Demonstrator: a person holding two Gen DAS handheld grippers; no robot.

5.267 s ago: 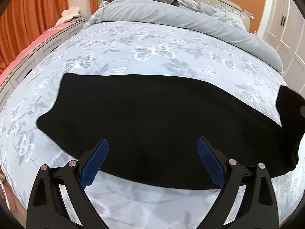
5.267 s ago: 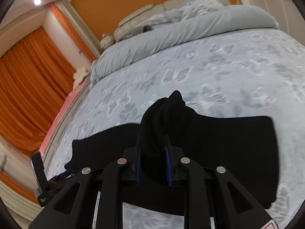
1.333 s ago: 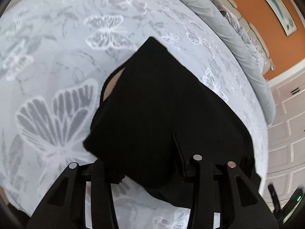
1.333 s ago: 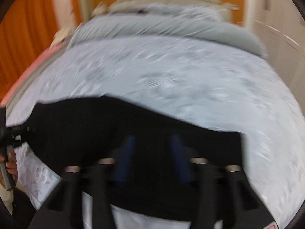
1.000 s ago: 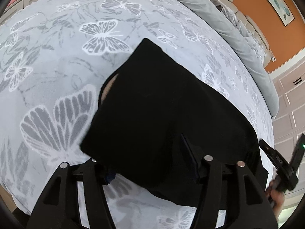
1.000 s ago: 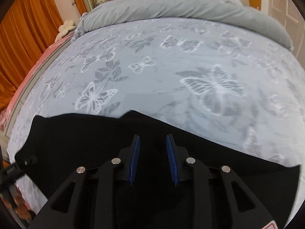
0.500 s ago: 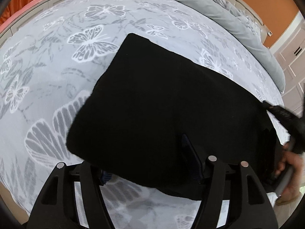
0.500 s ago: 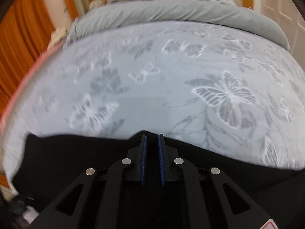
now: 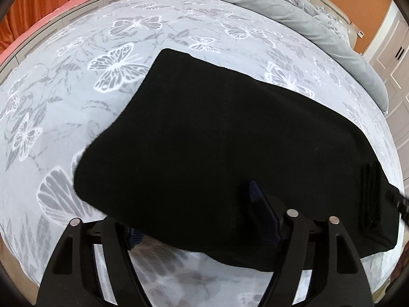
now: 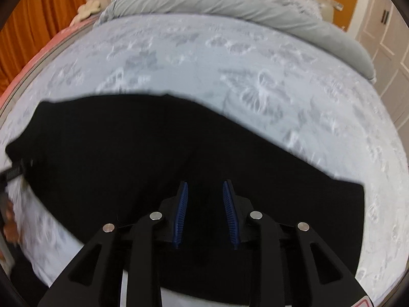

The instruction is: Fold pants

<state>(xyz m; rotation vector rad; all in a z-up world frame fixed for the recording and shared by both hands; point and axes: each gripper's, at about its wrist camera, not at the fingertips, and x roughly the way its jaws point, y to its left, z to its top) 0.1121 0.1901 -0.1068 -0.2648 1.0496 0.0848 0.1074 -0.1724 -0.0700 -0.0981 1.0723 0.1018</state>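
Black pants (image 9: 225, 138) lie folded on the butterfly-print bed cover; they also fill the lower right wrist view (image 10: 158, 158). My left gripper (image 9: 196, 212) is open with its jaws wide apart, and the near edge of the cloth drapes over and between the fingers, hiding most of the left one. The right finger's blue pad (image 9: 260, 204) shows against the cloth. My right gripper (image 10: 205, 197) is open a little, its blue pads (image 10: 182, 204) apart and nothing between them, just above the pants. The right tool's tip (image 9: 398, 202) shows at the pants' far right end.
A grey duvet (image 9: 268, 2) is rolled up along the head of the bed (image 10: 230, 58). Orange curtains (image 10: 43, 7) hang at the left, white cabinet doors (image 9: 393, 58) at the right. The bed's front edge runs below both grippers. The person's other hand (image 10: 7, 220) is at the left edge.
The pants now lie flatter and wider across the bed. My right gripper's jaws, nearly closed half a second ago, have opened and drawn back over the cloth. My left gripper stays open under the near edge.
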